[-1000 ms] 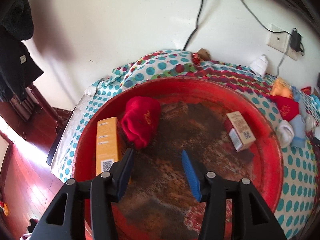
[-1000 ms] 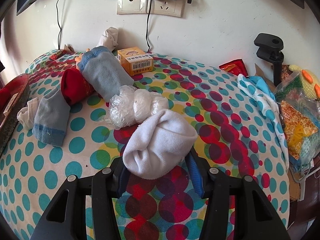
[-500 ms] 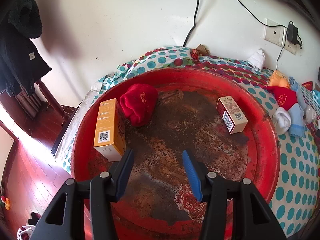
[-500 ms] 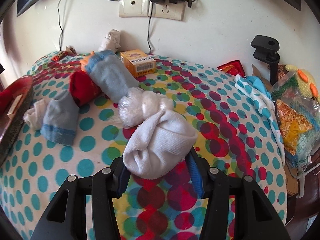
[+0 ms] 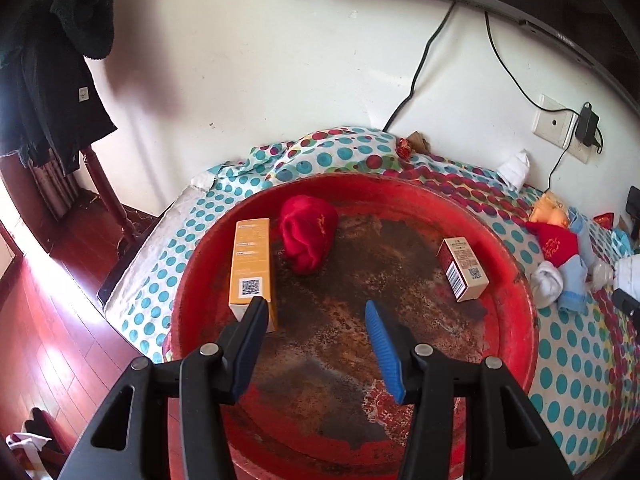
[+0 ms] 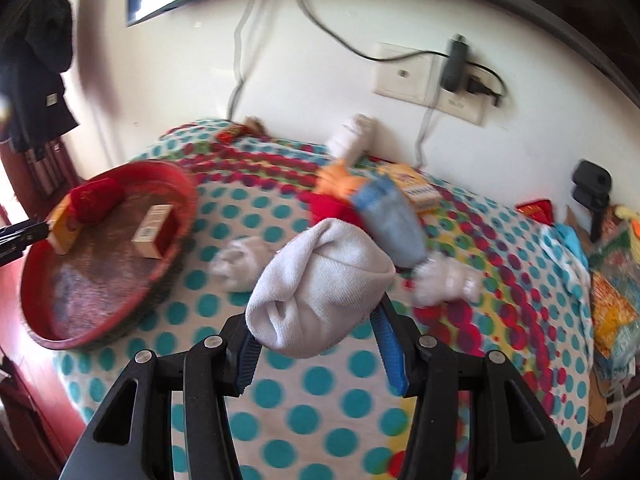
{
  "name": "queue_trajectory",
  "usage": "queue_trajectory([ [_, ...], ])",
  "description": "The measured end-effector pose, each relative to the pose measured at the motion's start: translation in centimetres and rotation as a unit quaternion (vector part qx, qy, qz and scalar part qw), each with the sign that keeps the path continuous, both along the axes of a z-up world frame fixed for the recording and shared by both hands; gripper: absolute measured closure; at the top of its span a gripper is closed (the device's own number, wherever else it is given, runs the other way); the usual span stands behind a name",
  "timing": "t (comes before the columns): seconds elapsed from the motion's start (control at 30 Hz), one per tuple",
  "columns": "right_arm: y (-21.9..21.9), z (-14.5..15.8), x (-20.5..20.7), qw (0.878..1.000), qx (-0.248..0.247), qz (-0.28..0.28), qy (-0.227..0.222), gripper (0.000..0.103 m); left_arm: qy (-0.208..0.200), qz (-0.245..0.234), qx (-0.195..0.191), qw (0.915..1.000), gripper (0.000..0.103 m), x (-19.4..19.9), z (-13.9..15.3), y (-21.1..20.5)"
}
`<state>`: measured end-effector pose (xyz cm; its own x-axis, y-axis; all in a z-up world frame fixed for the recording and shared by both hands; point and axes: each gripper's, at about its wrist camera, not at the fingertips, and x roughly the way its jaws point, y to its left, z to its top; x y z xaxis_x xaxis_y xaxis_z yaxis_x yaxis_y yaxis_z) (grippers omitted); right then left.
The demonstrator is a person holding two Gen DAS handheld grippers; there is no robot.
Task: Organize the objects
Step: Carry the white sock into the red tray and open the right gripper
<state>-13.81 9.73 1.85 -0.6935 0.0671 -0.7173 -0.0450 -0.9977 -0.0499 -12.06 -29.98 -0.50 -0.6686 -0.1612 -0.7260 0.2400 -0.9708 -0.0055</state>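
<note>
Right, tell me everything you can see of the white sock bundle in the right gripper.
The white sock bundle is a rolled-up lump of soft, ribbed knit fabric, off-white, with a rounded cuff folded over the top and creased folds at its lower left. It sits clamped between the two fingers of the right gripper, bulging above them and lifted off the polka-dot cloth. Only the fingers appear to touch it. The red tray lies off to its left. The left-wrist view catches only a white edge at far right.

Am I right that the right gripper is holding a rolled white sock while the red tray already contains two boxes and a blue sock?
Not quite: the sock in the red tray is red, not blue, as the left wrist view shows. The rest holds: the right gripper grips the rolled white sock, and the orange box and small box lie in the tray.
</note>
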Motion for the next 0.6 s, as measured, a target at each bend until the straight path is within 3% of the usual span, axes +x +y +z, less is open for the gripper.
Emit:
queue_trajectory([
  [0.27,-8.2,0.6,-1.7,0.996,-0.001,0.088,-0.013,0.054,0.008,0.012,0.013,0.9998,0.051,0.6,0.5,-1.2],
  [0.6,-15.4,-1.5,-4.2,0.986,0.003,0.157,-0.052,0.054,0.001,0.031,0.023,0.9993,0.051,0.8,0.1,-3.0],
])
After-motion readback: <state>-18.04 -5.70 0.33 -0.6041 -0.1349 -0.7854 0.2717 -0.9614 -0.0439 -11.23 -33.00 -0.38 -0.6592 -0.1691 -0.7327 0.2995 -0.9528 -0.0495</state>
